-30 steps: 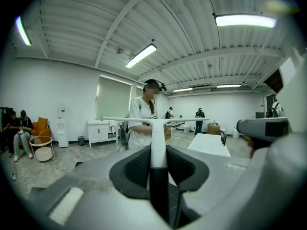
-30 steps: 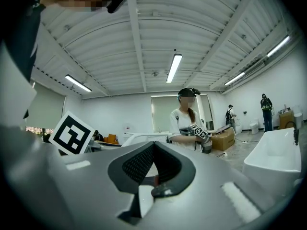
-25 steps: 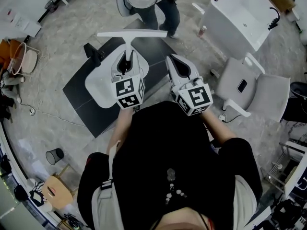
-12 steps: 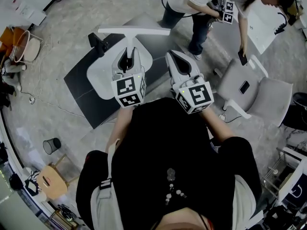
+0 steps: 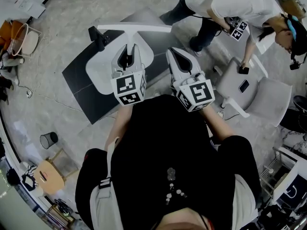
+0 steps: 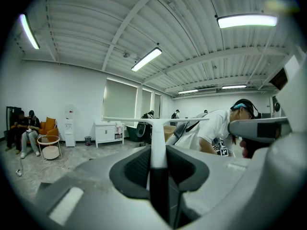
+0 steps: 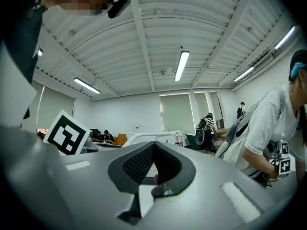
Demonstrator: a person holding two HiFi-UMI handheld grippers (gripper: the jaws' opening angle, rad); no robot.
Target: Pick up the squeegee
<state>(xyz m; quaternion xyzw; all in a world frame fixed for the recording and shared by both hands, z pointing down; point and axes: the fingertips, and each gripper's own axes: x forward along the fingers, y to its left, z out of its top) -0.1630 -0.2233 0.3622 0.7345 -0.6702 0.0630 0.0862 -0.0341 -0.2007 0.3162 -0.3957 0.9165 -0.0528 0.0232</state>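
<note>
The squeegee (image 5: pixel 134 28) is white and T-shaped, its long blade lying crosswise beyond my left gripper (image 5: pixel 128 55). That gripper is shut on the squeegee's handle and holds it off the floor. In the left gripper view the handle (image 6: pixel 158 150) runs straight out between the dark pads of the left gripper (image 6: pixel 158 176) to the blade (image 6: pixel 156 120). My right gripper (image 5: pixel 178 61) hovers alongside to the right, shut and empty. In the right gripper view the pads of the right gripper (image 7: pixel 153 152) meet with nothing between them.
A black mat (image 5: pixel 79 87) lies on the floor under a white rounded seat (image 5: pixel 98 73). A person (image 5: pixel 230 6) bends over a white chair (image 5: pixel 261 92) at the upper right. A bin (image 5: pixel 48 139) and a wooden stool (image 5: pixel 45 176) stand at the lower left.
Both grippers drifted a little, the squeegee still held in the left. The person at the top came round to the upper right and bent toward the white chair.
</note>
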